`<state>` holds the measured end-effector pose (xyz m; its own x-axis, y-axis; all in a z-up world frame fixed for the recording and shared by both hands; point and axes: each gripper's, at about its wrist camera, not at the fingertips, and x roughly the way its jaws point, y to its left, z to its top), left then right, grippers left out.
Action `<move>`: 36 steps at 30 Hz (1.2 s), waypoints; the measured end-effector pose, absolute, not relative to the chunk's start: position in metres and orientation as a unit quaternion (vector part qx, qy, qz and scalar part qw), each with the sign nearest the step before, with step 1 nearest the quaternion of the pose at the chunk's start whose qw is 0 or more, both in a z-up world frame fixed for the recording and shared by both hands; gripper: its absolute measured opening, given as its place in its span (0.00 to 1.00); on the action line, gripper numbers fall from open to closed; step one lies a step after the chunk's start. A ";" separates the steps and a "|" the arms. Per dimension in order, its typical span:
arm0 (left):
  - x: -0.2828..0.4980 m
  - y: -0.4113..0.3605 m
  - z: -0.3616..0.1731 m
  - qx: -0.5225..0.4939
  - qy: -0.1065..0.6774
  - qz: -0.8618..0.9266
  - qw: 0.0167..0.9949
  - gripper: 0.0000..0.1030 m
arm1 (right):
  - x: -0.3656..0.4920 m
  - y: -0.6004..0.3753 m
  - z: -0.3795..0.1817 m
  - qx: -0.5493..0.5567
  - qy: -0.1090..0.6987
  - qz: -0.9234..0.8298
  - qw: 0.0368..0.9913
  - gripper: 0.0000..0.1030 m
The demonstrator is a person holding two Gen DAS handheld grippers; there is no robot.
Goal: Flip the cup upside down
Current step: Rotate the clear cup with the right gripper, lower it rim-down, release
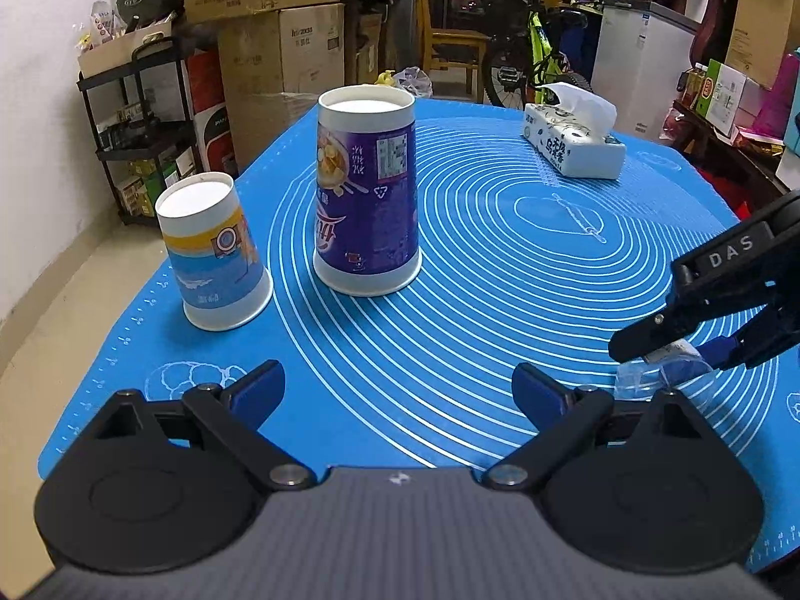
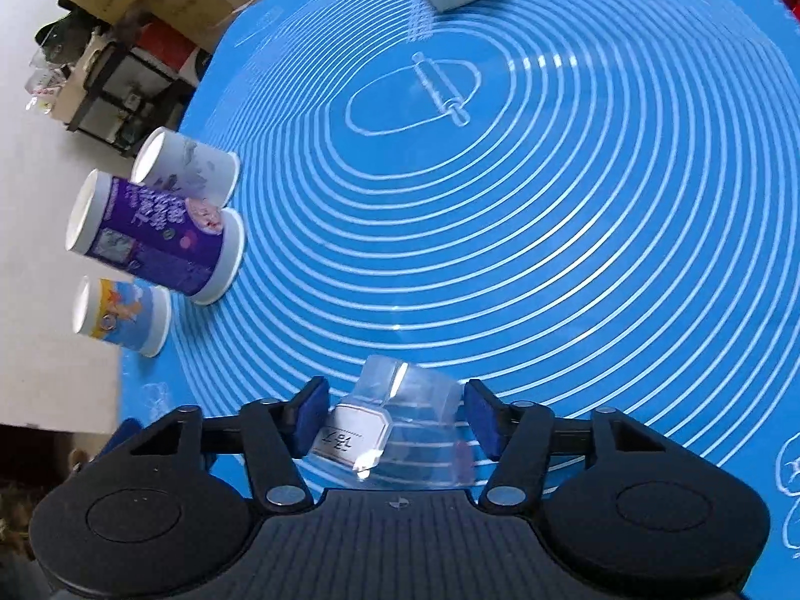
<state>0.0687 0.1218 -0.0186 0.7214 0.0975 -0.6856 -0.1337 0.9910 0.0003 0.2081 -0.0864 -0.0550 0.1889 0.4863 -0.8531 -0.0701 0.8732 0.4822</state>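
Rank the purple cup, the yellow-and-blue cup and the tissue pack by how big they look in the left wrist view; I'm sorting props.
1. Purple cup, clearly largest.
2. Yellow-and-blue cup and tissue pack look alike; the pack lies farther away, so I won't rank them.

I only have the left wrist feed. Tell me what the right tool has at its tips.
Observer: A clear plastic cup lies between the two pads of the right tool. I cannot tell whether the pads are pressing on it.
Operator: Give me any marking on it.
Observer: It has a white label facing the camera, printed with 13.7.
Operator: I count two paper cups. Confirm that.
Observer: There are three. A white paper cup with grey print stands rim down just behind the purple cup, which hides it from your view.
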 end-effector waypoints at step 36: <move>0.058 0.089 -0.022 -0.019 0.368 0.055 0.928 0.94 | 0.099 -0.105 -0.060 -0.078 0.245 0.140 0.956 0.52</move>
<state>0.0581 0.0886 -0.0221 0.7237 0.0880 -0.6845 -0.1164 0.9932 0.0046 0.0992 -0.1050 -0.0604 0.8409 0.2295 -0.4900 -0.3057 0.9488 -0.0802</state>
